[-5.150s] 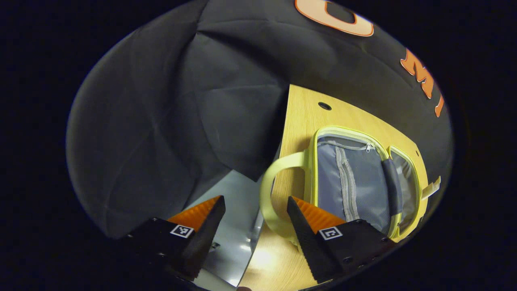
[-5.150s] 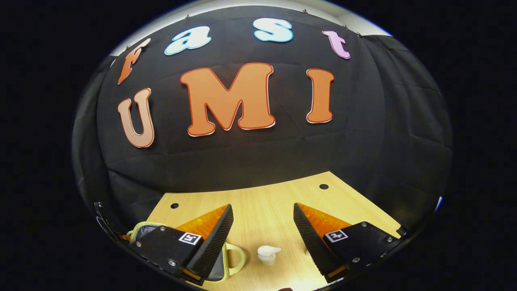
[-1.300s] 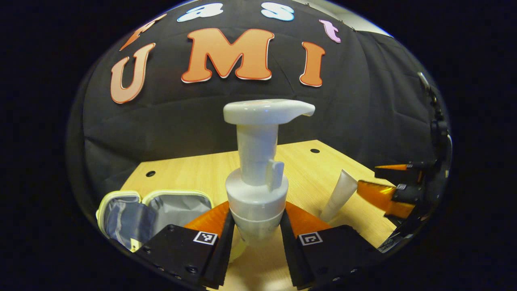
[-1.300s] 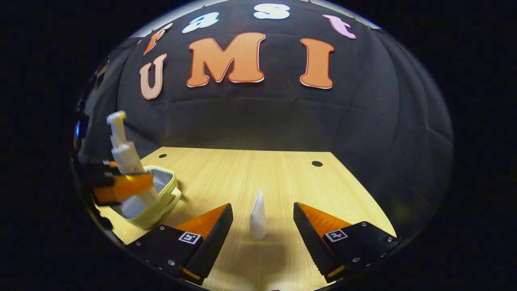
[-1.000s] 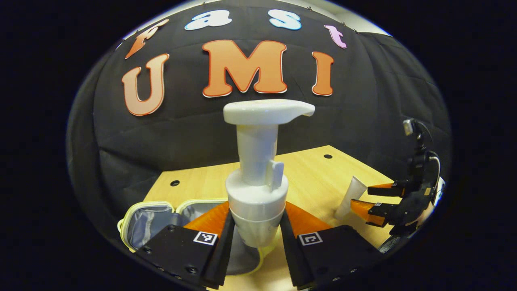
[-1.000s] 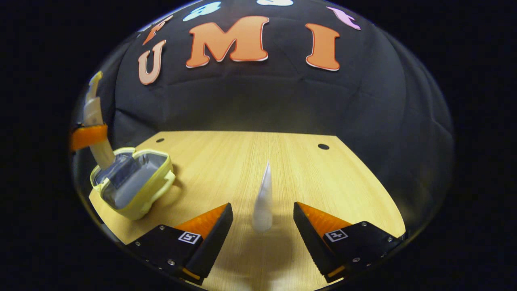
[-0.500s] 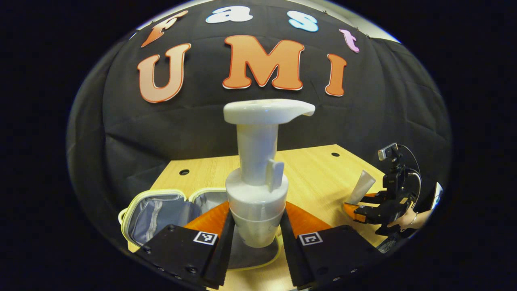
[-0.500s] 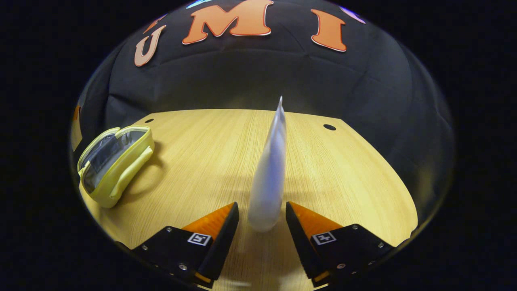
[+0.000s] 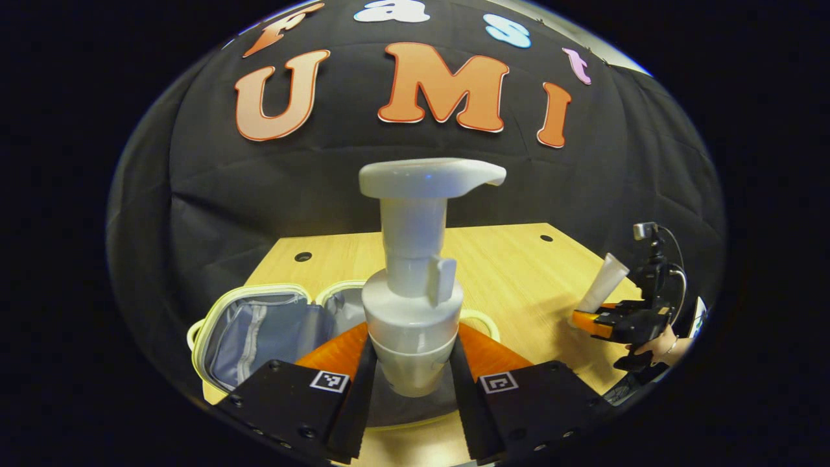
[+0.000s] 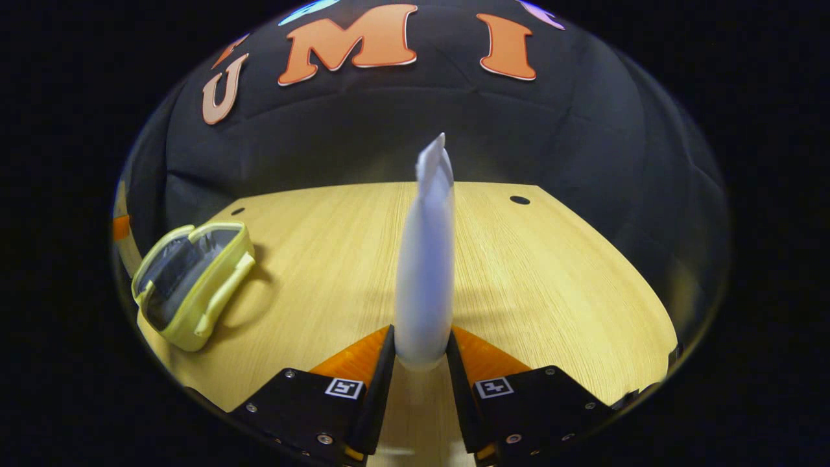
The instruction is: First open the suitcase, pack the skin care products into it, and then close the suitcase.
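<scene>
Clearly the left gripper (image 9: 410,383) is clamped on a white pump bottle (image 9: 415,272), held upright above the open suitcase (image 9: 259,327), a pale yellow case with grey lining at the near left of the wooden table (image 10: 551,272). No writing is legible on the bottle. The right gripper (image 10: 420,363) pinches a white tube (image 10: 426,259) upright, likewise unmarked.

Glossy plastic pump bottle (image 9: 412,285); wood-grain table (image 10: 551,272).
</scene>
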Motion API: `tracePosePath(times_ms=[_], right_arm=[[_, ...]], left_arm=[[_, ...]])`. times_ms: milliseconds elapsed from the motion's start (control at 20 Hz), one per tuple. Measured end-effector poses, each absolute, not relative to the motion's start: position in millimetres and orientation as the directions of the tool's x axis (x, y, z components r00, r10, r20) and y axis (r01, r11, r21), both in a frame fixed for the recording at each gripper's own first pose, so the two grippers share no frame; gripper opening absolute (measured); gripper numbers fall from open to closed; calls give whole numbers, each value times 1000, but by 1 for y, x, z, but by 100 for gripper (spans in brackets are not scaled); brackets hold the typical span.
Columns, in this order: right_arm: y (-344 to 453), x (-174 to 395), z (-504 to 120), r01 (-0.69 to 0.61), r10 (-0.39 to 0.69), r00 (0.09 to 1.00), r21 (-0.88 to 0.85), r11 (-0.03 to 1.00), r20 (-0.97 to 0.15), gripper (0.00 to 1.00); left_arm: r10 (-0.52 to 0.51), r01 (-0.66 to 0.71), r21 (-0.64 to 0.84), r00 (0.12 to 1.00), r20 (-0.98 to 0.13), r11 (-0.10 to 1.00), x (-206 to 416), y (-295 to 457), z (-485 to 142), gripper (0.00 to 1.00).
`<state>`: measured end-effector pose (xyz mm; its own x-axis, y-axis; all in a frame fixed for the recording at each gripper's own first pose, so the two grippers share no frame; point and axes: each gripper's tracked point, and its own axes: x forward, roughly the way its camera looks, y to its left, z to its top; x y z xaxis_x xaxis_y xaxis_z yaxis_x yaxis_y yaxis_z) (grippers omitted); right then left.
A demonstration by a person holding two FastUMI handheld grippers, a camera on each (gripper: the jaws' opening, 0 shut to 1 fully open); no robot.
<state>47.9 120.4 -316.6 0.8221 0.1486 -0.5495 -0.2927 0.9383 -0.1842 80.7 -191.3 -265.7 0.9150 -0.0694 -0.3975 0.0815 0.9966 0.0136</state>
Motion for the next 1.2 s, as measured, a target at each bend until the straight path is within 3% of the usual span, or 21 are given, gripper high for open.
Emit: tracePosePath(times_ms=[250,450,600,950,1050,1100,1200], right_arm=[[147,24,-268,-343,227,822,-136,929,-523,48],[165,6,-234,-371,279,817,-90,924,-505,48],[174,-7,-213,-377,308,820,-51,925,-482,48],[181,-33,-205,-408,337,810,-48,912,-479,48],[178,-34,-208,-401,331,810,-45,915,-484,48],[177,-35,-209,-398,328,809,-44,916,-487,43],[170,-36,-215,-384,309,807,-49,922,-504,48]], left_arm=[[-125,199,93,852,-509,976,85,-177,-258,59],[-157,278,72,717,-679,958,80,-167,-283,59],[-156,285,42,633,-758,957,83,-164,-299,59],[-127,210,-55,347,-929,976,94,-146,-381,59],[-93,224,-24,305,-948,974,100,-140,-397,59],[-80,226,-13,291,-953,974,102,-137,-405,59],[-77,227,-13,276,-958,974,104,-136,-416,59]])
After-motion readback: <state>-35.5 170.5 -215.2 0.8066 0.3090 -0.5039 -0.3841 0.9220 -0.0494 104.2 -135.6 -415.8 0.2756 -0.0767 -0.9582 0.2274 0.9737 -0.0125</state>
